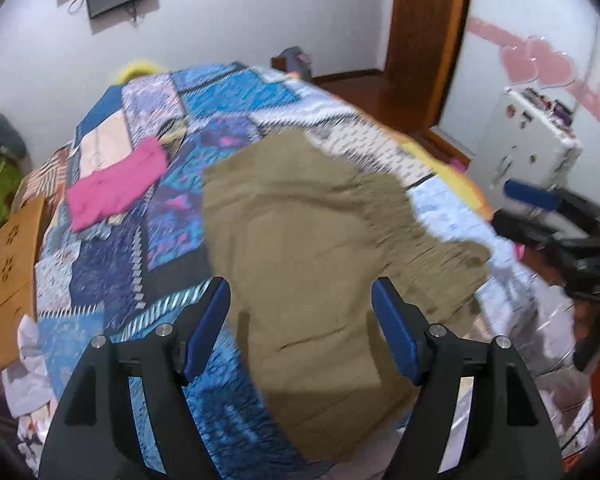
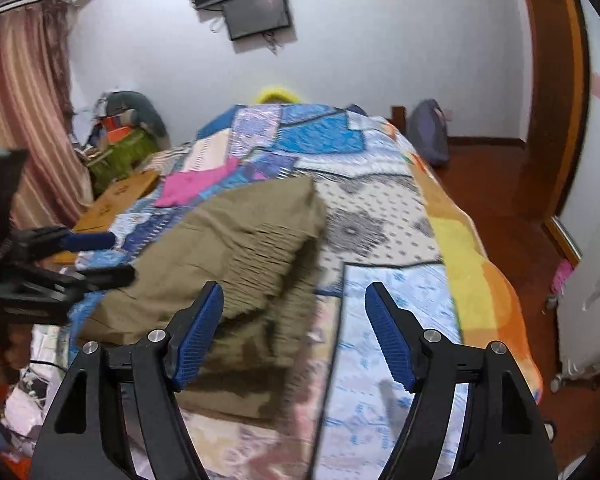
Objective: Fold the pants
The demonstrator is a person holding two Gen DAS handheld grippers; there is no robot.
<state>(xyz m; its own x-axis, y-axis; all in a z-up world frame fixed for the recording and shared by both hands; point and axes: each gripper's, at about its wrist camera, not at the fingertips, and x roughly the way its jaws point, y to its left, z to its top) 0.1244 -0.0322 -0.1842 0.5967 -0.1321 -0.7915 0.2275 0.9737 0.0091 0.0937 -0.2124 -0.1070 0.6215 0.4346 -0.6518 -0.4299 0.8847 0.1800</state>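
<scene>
We saw one pair of olive-brown cloth pants (image 1: 300, 240) lying folded on the blue patchwork quilt (image 1: 172, 208), near one pink folded garment (image 1: 116, 184). Our left gripper (image 1: 300, 320) and right gripper (image 2: 294, 320) both stood open, empty, above the pants.

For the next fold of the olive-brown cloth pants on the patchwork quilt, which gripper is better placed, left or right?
Probably the left. The left gripper hangs open directly over the olive-brown cloth pants, with cloth showing between its fingers. The right gripper is also open, but mostly over the patchwork quilt, beside the pants' edge.
</scene>
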